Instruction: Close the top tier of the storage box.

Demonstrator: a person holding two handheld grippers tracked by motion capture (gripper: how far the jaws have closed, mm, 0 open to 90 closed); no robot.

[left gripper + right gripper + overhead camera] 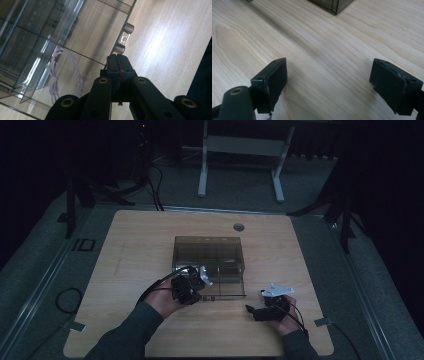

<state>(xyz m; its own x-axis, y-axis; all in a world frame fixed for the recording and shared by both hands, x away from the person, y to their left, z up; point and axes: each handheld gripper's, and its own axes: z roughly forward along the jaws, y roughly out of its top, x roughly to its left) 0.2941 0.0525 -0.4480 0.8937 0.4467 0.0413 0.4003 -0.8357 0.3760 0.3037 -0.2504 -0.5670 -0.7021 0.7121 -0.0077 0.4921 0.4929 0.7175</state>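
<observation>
Left gripper view shows the left tongs closed flat on the thin front edge of the smoked-acrylic organiser box, just below its small metal latch, so the step in hand is probably working the lid. A coiled pale braided cord lies inside, left of the tongs. The right tongs rest open and empty over the wood-grain worktop; next, pivot the pinched edge steadily.
</observation>
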